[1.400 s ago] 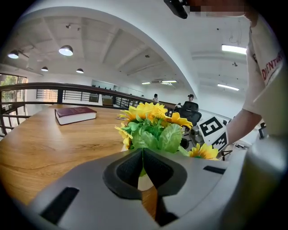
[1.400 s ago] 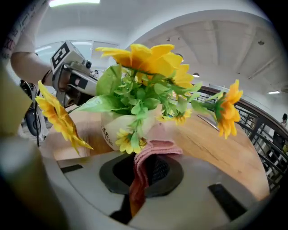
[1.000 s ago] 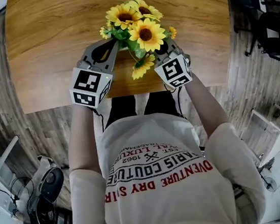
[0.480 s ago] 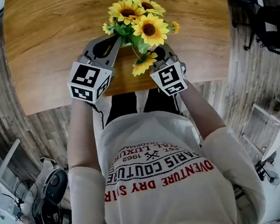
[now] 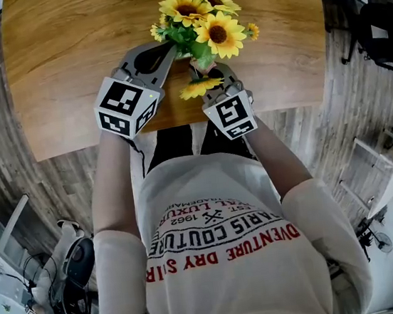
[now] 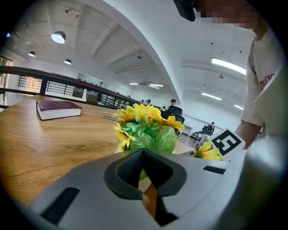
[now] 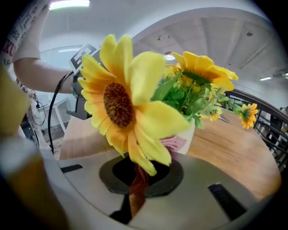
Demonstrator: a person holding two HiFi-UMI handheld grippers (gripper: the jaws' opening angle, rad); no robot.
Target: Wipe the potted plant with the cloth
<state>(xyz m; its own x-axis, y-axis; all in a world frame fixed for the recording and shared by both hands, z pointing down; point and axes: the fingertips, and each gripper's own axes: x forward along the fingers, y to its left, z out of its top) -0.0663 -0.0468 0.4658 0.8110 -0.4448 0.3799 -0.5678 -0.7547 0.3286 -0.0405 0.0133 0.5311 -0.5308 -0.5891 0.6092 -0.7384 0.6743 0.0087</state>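
The potted plant (image 5: 202,26) stands upright close to the near edge of the table (image 5: 63,70), with your two claws on either side of it. Your right gripper (image 7: 140,170) is pressed together on a reddish strip running up its seam. I take that strip, together with the pink patch lying against the vessel, to be the cloth (image 7: 173,143). The white pot (image 7: 194,134) sits just beyond those jaws and a little to the right, so the wiping stroke would run forward and right. One big drooping sunflower (image 7: 119,105) hangs directly over the claw — expect it to brush you.

Your left gripper (image 5: 167,50) comes in from the left at foliage height with its jaws closed tight. Green leaves sit just behind its tips, and I can't tell whether one is caught. Your right hand is the nearer one to the pot.

The head view shows both claws but buries the pot under blooms and shows no cloth — only the right gripper view gives you the pot wall and the pink fabric. The left gripper view adds a book (image 6: 58,109) lying on the wood well away from the plant.
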